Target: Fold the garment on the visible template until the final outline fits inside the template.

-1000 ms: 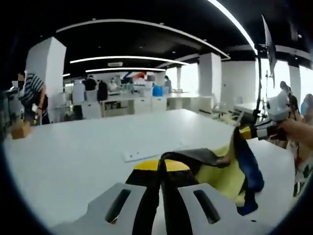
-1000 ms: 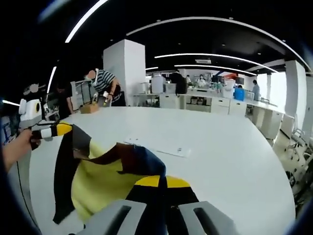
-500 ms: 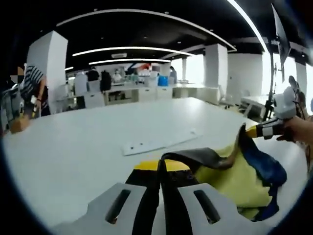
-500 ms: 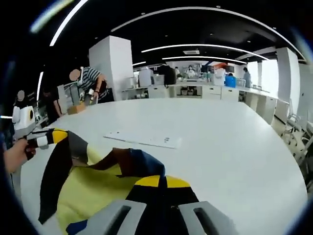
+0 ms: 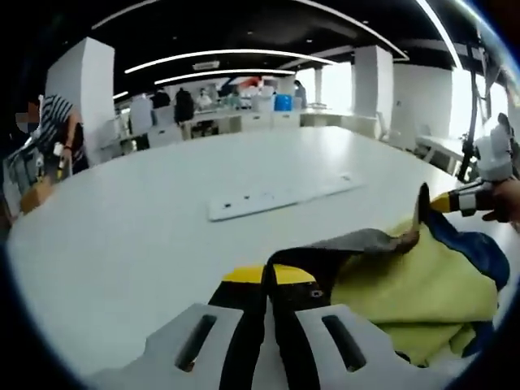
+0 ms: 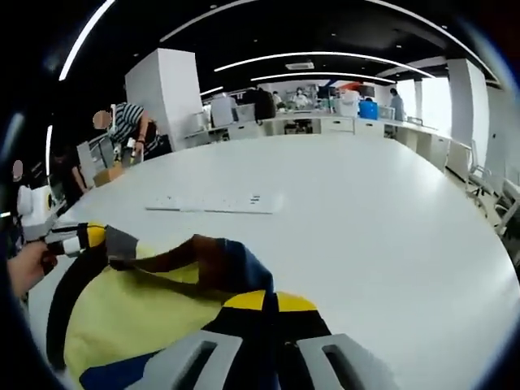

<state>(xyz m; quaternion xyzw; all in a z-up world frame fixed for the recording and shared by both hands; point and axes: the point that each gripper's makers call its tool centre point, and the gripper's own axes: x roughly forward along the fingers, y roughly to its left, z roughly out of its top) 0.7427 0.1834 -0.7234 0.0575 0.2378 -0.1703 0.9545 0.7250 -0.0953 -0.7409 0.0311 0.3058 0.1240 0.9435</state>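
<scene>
A yellow garment (image 5: 406,288) with black and blue trim hangs stretched between my two grippers above a white table (image 5: 138,236). My left gripper (image 5: 269,276) is shut on a black edge of it. In the right gripper view my right gripper (image 6: 263,302) is shut on the garment (image 6: 138,305) as well. The right gripper (image 5: 459,201) comes into the left gripper view from the right, held by a hand. The left gripper (image 6: 77,238) appears at the left of the right gripper view. A flat white template strip (image 5: 280,195) lies on the table beyond the cloth; the same template strip (image 6: 215,201) shows past the right gripper.
The white table (image 6: 390,219) spreads wide behind the strip. A person in a striped shirt (image 5: 53,146) bends over a brown box (image 5: 36,195) at the table's far left. White pillars, desks and more people stand in the background.
Both grippers have come down toward the table with the garment, and the cloth now sags lower and flatter. The views tilt more onto the tabletop.
</scene>
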